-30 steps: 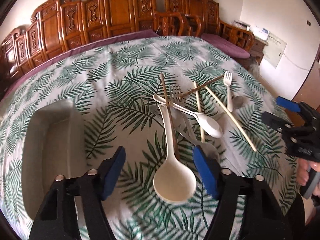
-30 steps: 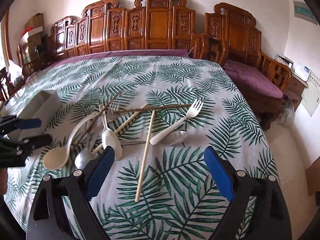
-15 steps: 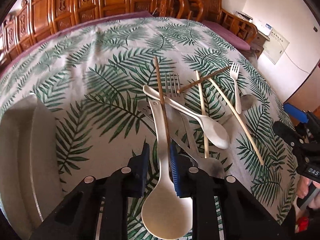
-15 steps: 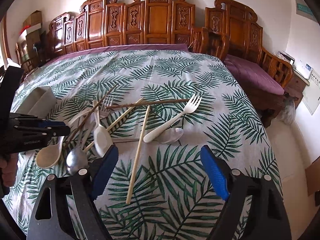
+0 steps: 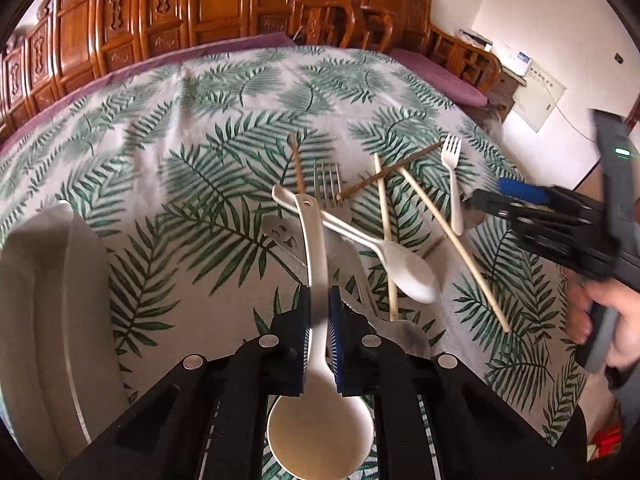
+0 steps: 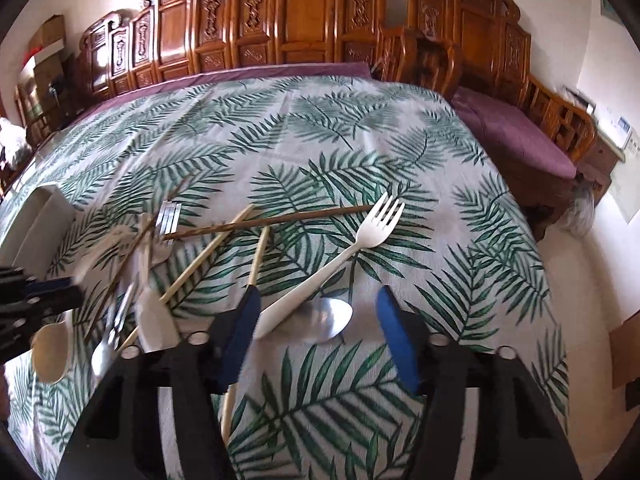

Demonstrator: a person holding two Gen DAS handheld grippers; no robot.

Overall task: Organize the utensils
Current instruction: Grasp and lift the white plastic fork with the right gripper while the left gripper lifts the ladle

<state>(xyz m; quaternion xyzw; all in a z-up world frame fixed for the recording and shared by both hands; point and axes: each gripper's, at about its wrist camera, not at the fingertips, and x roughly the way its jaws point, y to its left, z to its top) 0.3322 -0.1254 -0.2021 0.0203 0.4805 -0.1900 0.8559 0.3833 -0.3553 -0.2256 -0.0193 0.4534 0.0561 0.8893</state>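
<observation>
Far to my left sits the pale tray (image 5: 52,300) on the leaf-print worktop (image 5: 224,128), just beside the pile, and I judge it the place where the utensils are to go. My left gripper (image 5: 318,332) is clamped on the handle of the cream ladle (image 5: 316,408), pads on either side of the narrow shaft, with the round bowl toward me and the handle tip (image 5: 306,202) pointing away, over the heap. It looks like thin, stiff plastic, so I expect it to be light but smooth and bowl-heavy; held this close to the bowl it should not swing much, though it could slip or twist between the pads if I tilt it sharply. Under and beside it lie the metal fork (image 5: 330,196), the white spoon (image 5: 404,270) crossing the ladle's shaft, the two pale chopsticks (image 5: 452,236) and the dark chopstick (image 5: 392,172), so lifting straight up seems safest to avoid dragging them. Further right, my right gripper (image 6: 318,330) has its jaws apart, straddling the end of the white fork (image 6: 328,272) and the bowl of a metal spoon (image 6: 330,320). The fork is slender and probably flexes a little; I would take it mid-handle, clear of the spoon beneath.
</observation>
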